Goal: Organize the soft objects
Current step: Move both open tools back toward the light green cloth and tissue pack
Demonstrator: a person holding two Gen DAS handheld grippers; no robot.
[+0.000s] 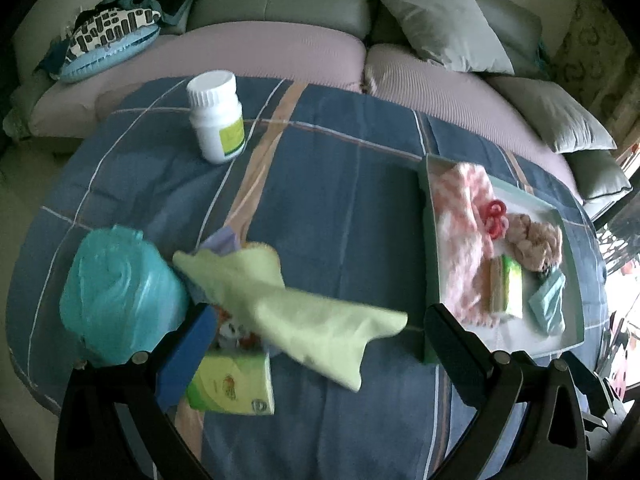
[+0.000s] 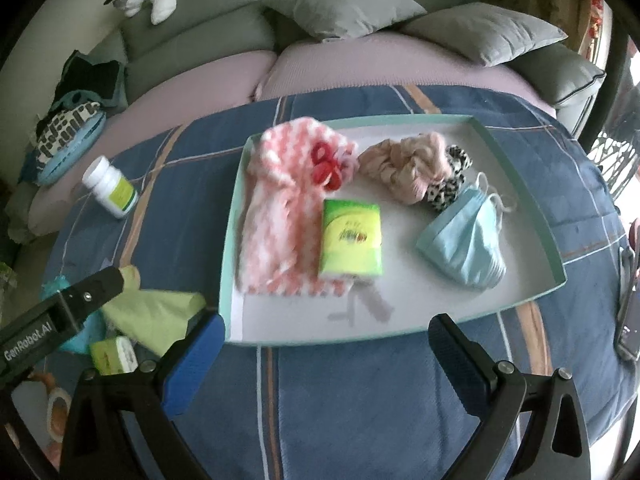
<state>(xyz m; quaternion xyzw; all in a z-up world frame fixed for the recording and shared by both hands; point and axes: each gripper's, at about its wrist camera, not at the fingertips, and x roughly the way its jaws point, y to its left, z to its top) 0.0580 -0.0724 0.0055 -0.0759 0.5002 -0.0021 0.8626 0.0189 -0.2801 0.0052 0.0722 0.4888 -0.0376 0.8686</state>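
A light green cloth (image 1: pixel 288 308) lies crumpled on the blue plaid cover, between the wide-apart fingers of my left gripper (image 1: pixel 320 344), which is open. Under its near edge sits a green tissue pack (image 1: pixel 232 384). A teal-rimmed white tray (image 2: pixel 420 292) holds a pink-and-white knit cloth (image 2: pixel 276 208), red hair ties (image 2: pixel 326 168), a pink scrunchie (image 2: pixel 404 164), a leopard scrunchie (image 2: pixel 448 188), a tissue pack (image 2: pixel 352 240) and a blue face mask (image 2: pixel 468 240). My right gripper (image 2: pixel 326 360) is open and empty before the tray's near edge.
A white pill bottle (image 1: pixel 218 116) stands at the far left, and a teal plastic bag roll (image 1: pixel 120 288) lies left of the cloth. A phone (image 2: pixel 628 320) lies at the right edge. Behind the covered table stands a sofa with grey cushions (image 2: pixel 344 0).
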